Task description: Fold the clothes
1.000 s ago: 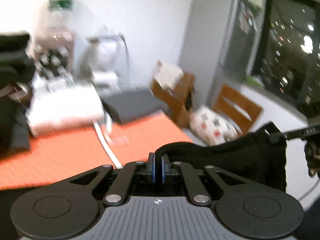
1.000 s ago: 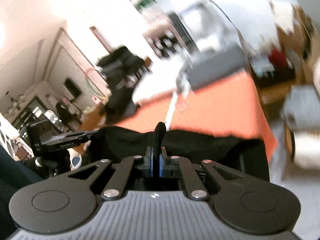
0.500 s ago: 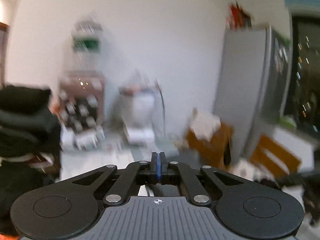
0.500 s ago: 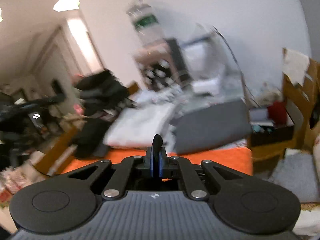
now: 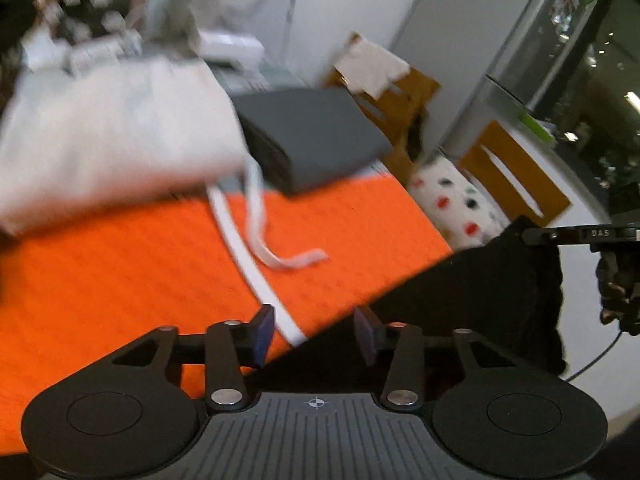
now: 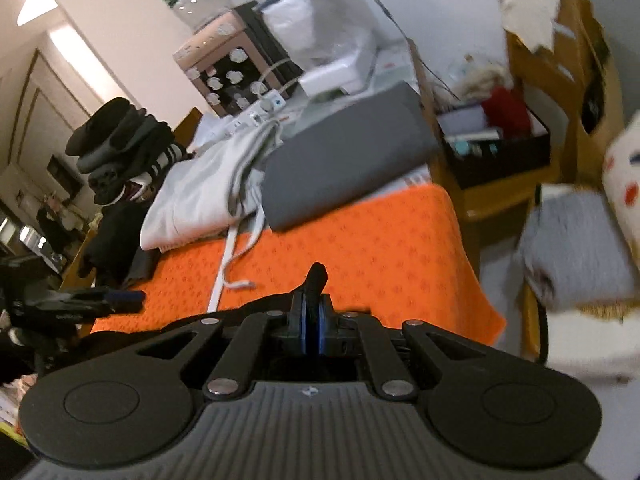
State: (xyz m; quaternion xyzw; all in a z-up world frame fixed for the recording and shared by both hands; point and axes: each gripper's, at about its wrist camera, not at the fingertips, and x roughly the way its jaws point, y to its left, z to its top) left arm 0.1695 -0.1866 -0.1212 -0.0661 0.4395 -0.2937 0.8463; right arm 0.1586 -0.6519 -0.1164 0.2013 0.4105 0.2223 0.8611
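Right, left gripper [image 5: 316, 330] is opening, jaws apart, nothing pinched between the pads; the black garment [image 5: 472, 304] is lying just under and to its 3 o'clock, draping off the near edge of the orange mat [image 5: 120, 280]. Right gripper [image 6: 311, 322] is staying out of it, jaws together and clamping a tuft of the garment [image 6: 316, 276] that is sticking up at 12 o'clock.

Risks, as judged: with one corner being let go and the other held up, the cloth is likely sagging unevenly and bunching, or sliding off the near edge. The white strap [image 5: 256, 276] is running across the mat right ahead of the left jaws, so it may be getting dragged under the fold.

Room: the mat is open at 9 to 11 o'clock of the left gripper. Blocking the far side are the white clothes [image 5: 112, 132] at 11 o'clock and the grey box [image 5: 312, 132] at 12. In the right view the mat edge is dropping off at 3 o'clock.
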